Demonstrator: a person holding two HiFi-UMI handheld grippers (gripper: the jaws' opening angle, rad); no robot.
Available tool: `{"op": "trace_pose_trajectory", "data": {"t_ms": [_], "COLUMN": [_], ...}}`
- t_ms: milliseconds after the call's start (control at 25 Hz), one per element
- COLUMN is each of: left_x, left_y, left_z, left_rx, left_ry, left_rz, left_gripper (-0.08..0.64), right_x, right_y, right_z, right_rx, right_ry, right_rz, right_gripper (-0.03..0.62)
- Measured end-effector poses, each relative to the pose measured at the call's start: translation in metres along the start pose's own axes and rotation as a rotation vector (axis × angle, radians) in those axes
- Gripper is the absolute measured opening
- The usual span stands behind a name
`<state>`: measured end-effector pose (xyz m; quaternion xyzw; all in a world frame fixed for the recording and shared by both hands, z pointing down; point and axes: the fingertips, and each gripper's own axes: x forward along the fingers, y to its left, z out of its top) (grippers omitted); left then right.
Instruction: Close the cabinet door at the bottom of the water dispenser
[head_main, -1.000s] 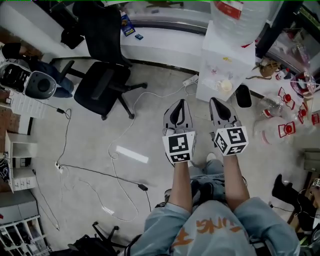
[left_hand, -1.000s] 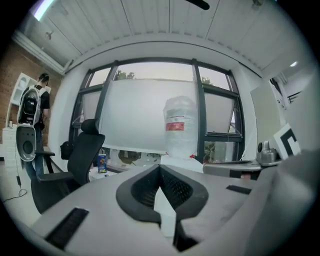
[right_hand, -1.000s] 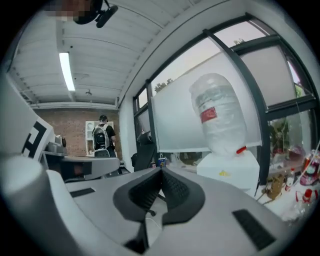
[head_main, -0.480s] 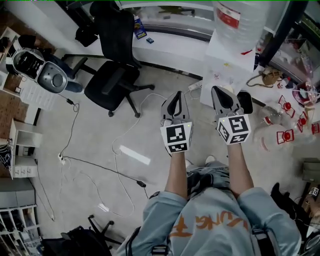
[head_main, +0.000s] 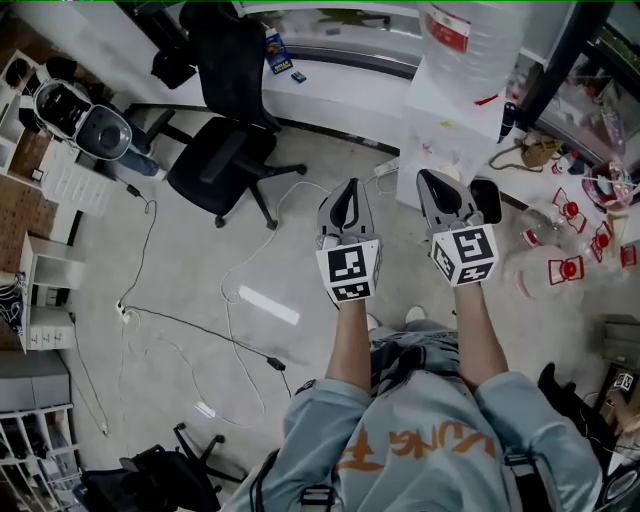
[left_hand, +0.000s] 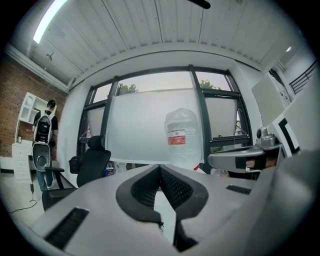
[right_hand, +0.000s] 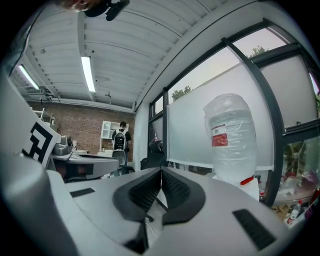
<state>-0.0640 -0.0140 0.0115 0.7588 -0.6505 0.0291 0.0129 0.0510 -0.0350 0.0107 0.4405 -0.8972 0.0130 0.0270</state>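
Observation:
The white water dispenser (head_main: 450, 95) stands at the top right of the head view, with a clear bottle (head_main: 470, 30) on top. Seen from above, its bottom cabinet door is hidden. My left gripper (head_main: 346, 186) is held over the floor, left of the dispenser, its jaws shut on nothing. Just in front of the dispenser's lower body is my right gripper (head_main: 424, 176), also shut and empty. Both point level. The left gripper (left_hand: 160, 167) faces the bottle (left_hand: 182, 137) in its own view. The right gripper (right_hand: 161, 170) has the bottle (right_hand: 230, 137) to its right.
A black office chair (head_main: 215, 160) stands to the left, and cables (head_main: 230, 300) trail across the floor. A dark object (head_main: 486, 200) lies beside the right gripper. Red-and-clear items (head_main: 570, 270) clutter the floor at right. A person with a backpack (left_hand: 44, 130) stands far off.
Both grippers have lifted a little and sit slightly higher in the head view, still side by side and shut. The head camera has shifted, so the chair and floor have slid rightward.

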Motion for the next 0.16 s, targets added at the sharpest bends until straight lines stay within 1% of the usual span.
{"op": "trace_pose_trajectory", "data": {"t_ms": [160], "left_x": [0.003], "left_y": [-0.017], "left_z": [-0.004], "left_rx": [0.012], "left_ry": [0.001], "left_rz": [-0.009], "left_gripper": [0.011], "right_x": [-0.009], "right_y": [-0.012], "right_z": [-0.004], "right_rx": [-0.002], "right_ry": [-0.002], "right_rz": [-0.006], "right_gripper": [0.029]}}
